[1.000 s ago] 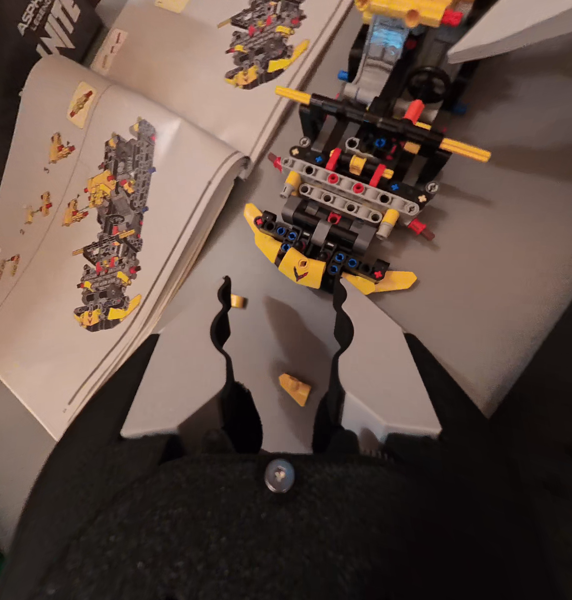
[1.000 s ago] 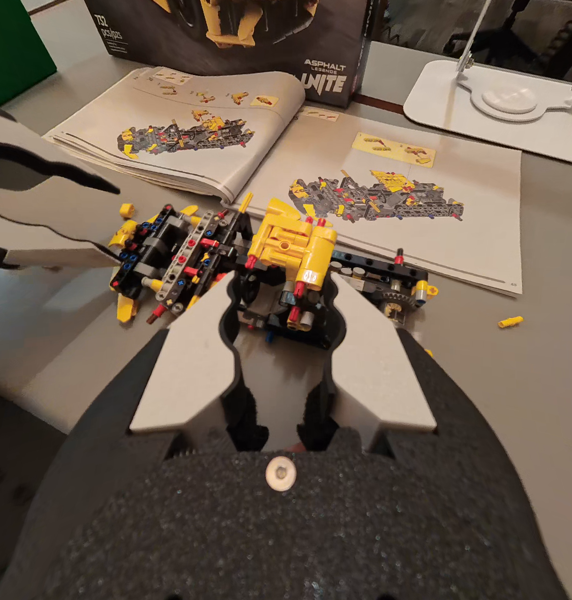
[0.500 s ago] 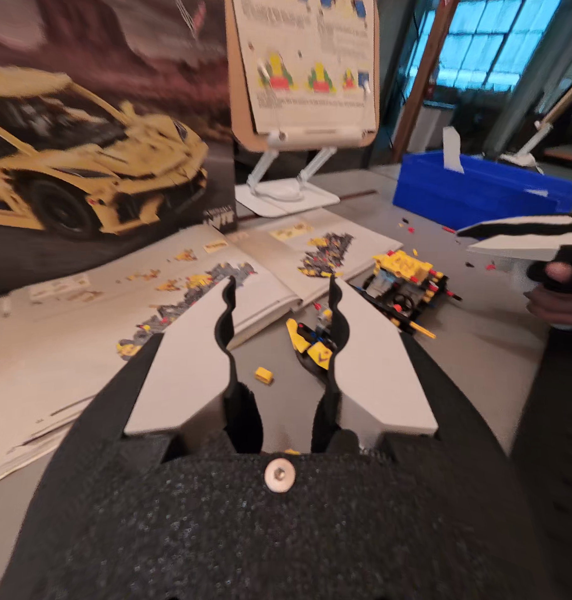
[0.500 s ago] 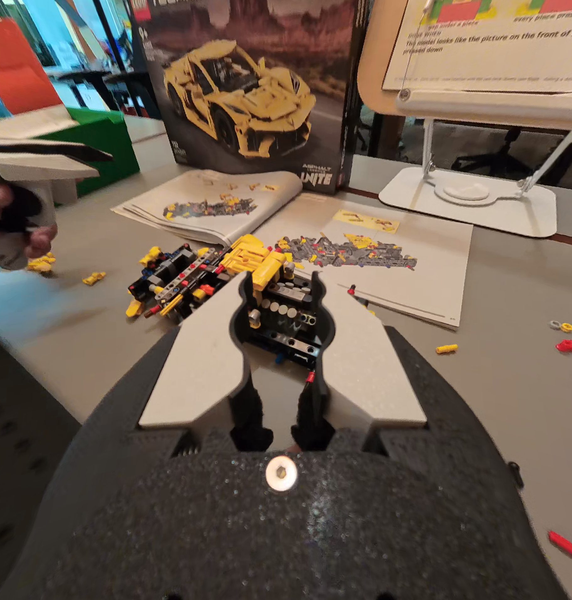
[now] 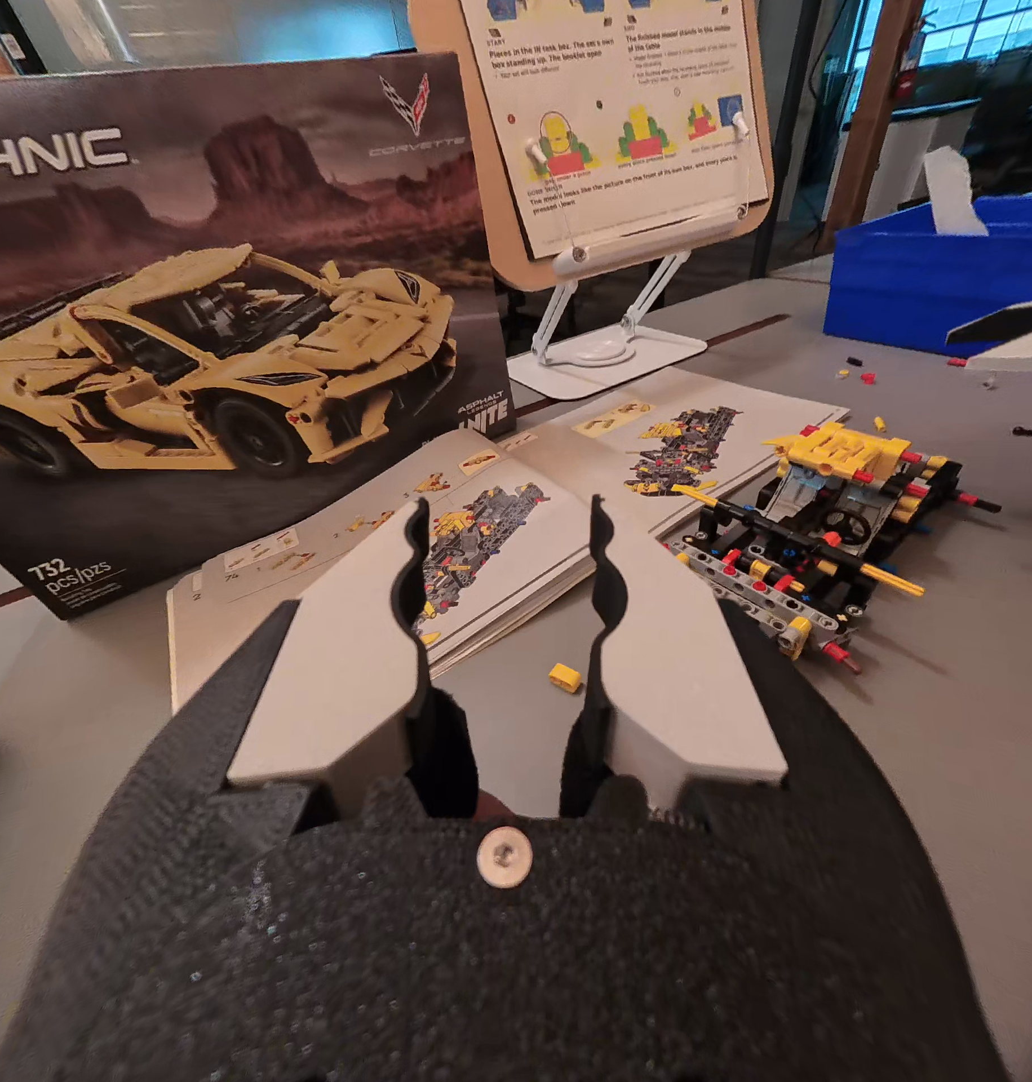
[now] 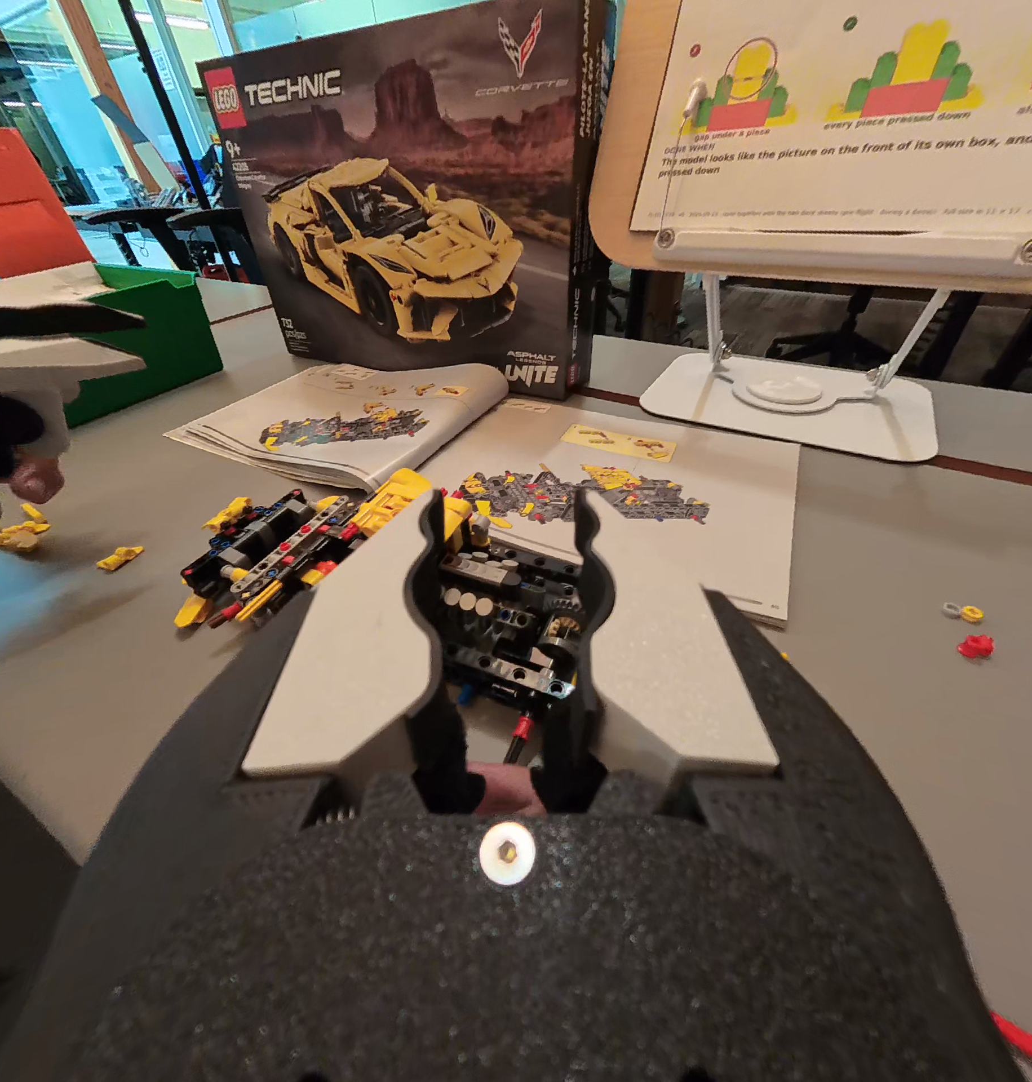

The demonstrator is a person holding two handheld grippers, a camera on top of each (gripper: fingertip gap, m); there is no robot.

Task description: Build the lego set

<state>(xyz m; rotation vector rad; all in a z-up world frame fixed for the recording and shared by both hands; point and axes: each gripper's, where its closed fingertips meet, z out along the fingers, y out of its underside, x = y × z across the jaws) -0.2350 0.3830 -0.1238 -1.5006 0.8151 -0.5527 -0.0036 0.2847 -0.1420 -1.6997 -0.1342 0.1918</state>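
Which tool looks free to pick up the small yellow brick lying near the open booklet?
Probably the left tool: it is open and empty, and the small yellow brick lies alone on bare table between its fingers, beside the booklet, with nothing covering it.

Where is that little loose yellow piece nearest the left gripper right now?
In the left wrist view, the yellow piece lies on the grey table, just below the open booklet.
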